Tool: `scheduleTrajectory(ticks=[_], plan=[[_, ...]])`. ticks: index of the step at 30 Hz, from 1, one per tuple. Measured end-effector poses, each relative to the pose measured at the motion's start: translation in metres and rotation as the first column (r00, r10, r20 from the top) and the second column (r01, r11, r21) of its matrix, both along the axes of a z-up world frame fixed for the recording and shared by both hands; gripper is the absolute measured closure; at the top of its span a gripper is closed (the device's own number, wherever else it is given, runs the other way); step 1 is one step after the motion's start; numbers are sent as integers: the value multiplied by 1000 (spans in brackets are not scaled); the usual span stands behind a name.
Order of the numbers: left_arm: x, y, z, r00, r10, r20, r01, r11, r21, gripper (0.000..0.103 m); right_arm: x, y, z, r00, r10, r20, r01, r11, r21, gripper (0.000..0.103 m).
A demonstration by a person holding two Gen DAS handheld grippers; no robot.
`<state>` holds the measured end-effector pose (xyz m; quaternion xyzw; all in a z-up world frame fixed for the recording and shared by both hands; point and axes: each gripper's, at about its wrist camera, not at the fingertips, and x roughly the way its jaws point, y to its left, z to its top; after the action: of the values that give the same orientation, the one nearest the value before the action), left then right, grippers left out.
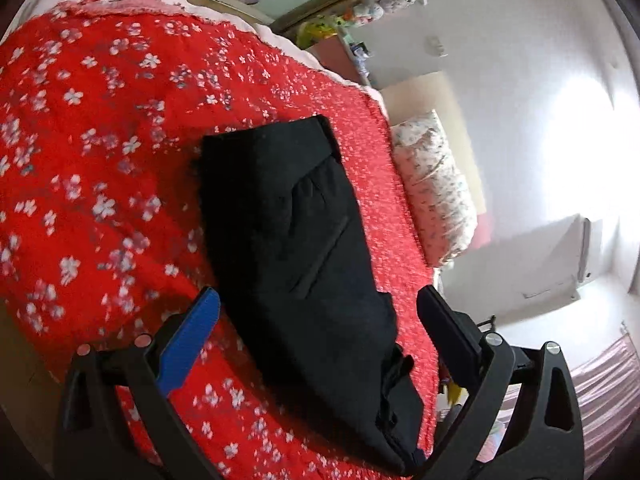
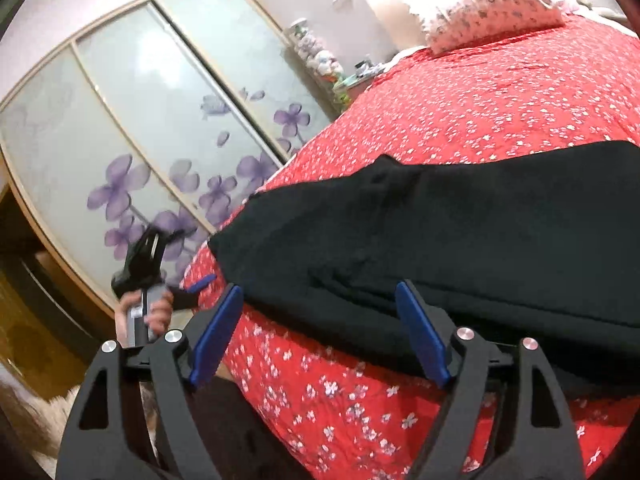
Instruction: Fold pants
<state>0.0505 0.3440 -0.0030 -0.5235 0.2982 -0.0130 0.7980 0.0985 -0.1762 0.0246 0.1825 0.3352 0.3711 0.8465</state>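
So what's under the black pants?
The black pants lie on a red flowered bedspread. You can see it all around them, but the part right underneath is covered.

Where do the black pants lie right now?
The black pants lie folded on the red floral bedspread, near the bed edge, below the floral pillow in the right wrist view.

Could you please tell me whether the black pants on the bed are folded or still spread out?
Folded: the black pants lie as a compact doubled-over bundle on the red floral bedspread, no separate legs showing.
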Motion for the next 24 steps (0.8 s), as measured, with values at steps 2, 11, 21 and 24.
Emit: scheduleTrajectory(ticks=[2,11,21,24], plan=[[8,1,1,999,6,-32,-6,1000,24,4,-3,4,-1,1000,20,-1,-20,1000,-4,22],[40,3,-5,990,9,-142,-2,999,51,6,-14,22,1,996,84,31,-82,995,-61,20],[47,-21,15,996,-48,-81,64,977,206,29,-8,25,-10,996,84,-30,-85,995,-56,19],[48,-16,5,993,-33,-109,57,973,223,46,-9,27,-11,996,87,-30,-89,994,-67,19]])
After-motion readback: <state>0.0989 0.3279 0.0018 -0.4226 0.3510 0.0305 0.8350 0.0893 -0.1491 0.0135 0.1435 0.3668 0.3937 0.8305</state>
